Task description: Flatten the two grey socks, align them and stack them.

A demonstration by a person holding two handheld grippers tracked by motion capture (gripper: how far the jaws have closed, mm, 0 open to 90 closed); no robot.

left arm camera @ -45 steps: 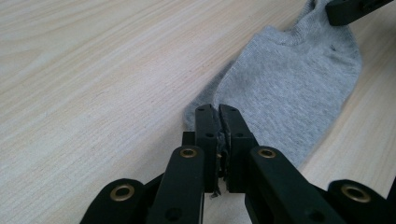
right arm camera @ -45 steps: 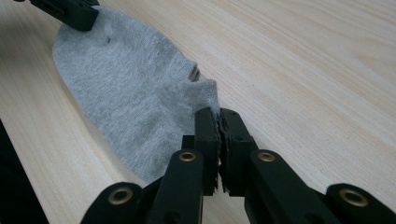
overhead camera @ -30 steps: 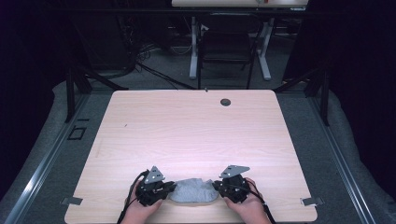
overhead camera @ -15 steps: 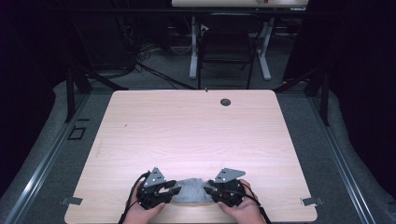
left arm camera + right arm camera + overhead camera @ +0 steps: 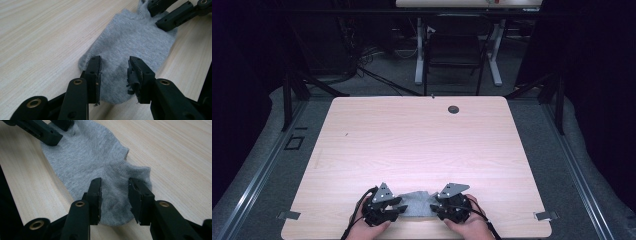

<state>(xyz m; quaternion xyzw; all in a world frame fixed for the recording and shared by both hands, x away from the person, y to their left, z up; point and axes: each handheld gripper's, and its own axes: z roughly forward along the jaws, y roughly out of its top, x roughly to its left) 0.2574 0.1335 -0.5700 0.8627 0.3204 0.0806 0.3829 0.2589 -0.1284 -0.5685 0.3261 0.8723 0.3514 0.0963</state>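
Both claws have drawn closer together since a second ago, bunching the small grey knitted sock (image 5: 415,204) between them. It lies at the pale wooden worktop's (image 5: 422,140) six o'clock edge. The left claw (image 5: 114,75) and right claw (image 5: 114,195) each stand spread over an end of it. I'd judge folding underway; next, pinch an end.

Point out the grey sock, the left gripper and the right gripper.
grey sock (image 5: 135,42), left gripper view, mid fabric.
left gripper (image 5: 114,75), left gripper view, between its open jaws.
right gripper (image 5: 114,195), right gripper view, between its open jaws.
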